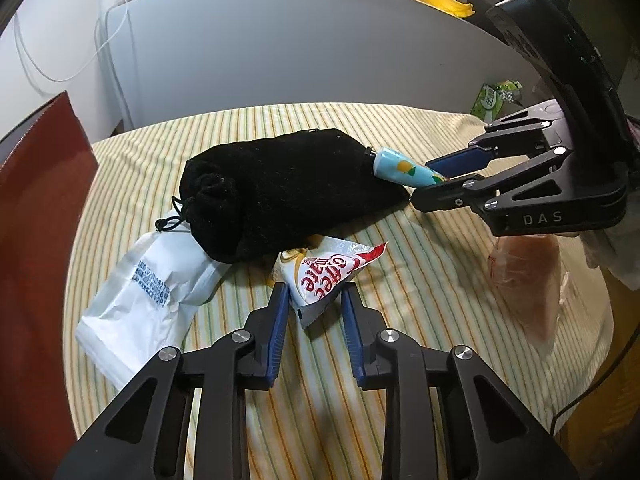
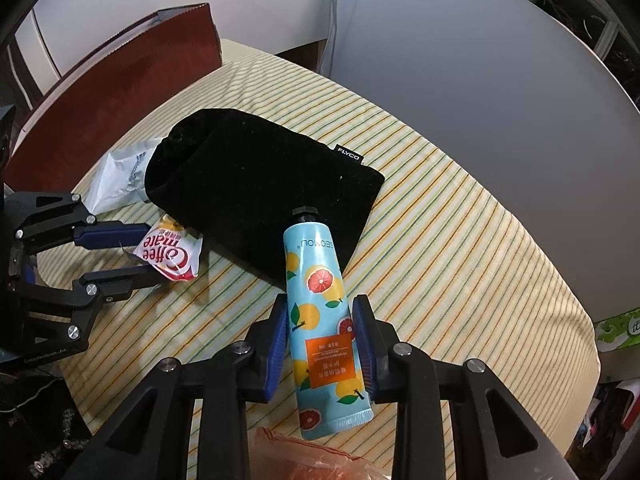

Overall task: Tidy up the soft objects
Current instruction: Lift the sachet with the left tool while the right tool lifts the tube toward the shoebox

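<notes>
Right gripper (image 2: 322, 340) has its blue pads on either side of the hand cream tube (image 2: 322, 320), close against it or nearly so; whether it is truly pinched I cannot tell, though the tube looks propped up off the cloth rather than lying flat. The tube's black cap points to 12 o'clock in the right wrist view and touches the edge of the black pouch (image 2: 256, 184), which lies at the middle of the desk (image 2: 460, 260) on its striped cloth. Left gripper (image 1: 314, 320) is partly open, its pads straddling the corner of the coffee creamer sachet (image 1: 320, 276) with a gap showing on both sides, so nothing is gripped there yet. That sachet sits at 6 o'clock of the pouch in the left wrist view, partly tucked under it. A white plastic bag (image 1: 148, 292) lies at 7 o'clock of the pouch, also under its drawstring end. A pinkish bag (image 1: 532, 280) rests at 4 o'clock near the desk edge, and a red box (image 2: 116, 92) stands beyond the pouch at 10 o'clock in the right wrist view

My guess is that both items are being picked up for sorting, perhaps into the pouch or box. Next the left gripper must close on the crinkly sachet corner, which may slip, and the tube wants a firm, gentle squeeze
</notes>
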Tool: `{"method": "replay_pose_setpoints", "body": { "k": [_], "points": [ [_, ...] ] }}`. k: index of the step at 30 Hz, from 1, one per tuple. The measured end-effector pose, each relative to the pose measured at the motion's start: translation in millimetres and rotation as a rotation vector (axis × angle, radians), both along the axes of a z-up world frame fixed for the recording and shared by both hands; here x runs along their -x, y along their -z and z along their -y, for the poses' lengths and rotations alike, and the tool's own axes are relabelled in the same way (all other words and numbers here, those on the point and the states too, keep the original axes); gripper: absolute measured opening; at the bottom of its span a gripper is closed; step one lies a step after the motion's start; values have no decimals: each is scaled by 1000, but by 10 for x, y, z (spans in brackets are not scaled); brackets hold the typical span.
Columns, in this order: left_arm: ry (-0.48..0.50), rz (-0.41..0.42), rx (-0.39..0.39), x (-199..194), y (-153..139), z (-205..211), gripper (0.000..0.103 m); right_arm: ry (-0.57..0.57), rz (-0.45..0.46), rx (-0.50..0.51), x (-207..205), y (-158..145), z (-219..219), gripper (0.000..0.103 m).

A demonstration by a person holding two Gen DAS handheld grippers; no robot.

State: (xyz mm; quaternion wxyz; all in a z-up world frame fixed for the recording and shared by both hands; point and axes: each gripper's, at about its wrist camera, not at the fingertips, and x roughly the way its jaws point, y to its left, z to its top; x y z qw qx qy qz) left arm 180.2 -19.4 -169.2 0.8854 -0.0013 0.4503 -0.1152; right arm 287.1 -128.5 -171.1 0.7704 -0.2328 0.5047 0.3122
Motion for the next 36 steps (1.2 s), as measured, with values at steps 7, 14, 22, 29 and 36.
{"method": "replay_pose_setpoints", "body": {
  "k": [7, 14, 22, 29, 36],
  "points": [
    [9, 12, 11, 143, -49, -31, 22, 2, 2, -28, 21, -70, 47, 25],
    [6, 16, 24, 157, -37, -74, 20, 18, 13, -31, 26, -71, 48, 25],
    [5, 52, 39, 247, -153, -114, 20, 34, 40, -70, 78, -210, 124, 17],
    [9, 54, 46, 247, -161, -122, 20, 50, 51, -80, 53, -192, 155, 14],
    [16, 70, 57, 265, -210, -148, 20, 47, 71, -112, 98, -283, 172, 13]
  ]
}}
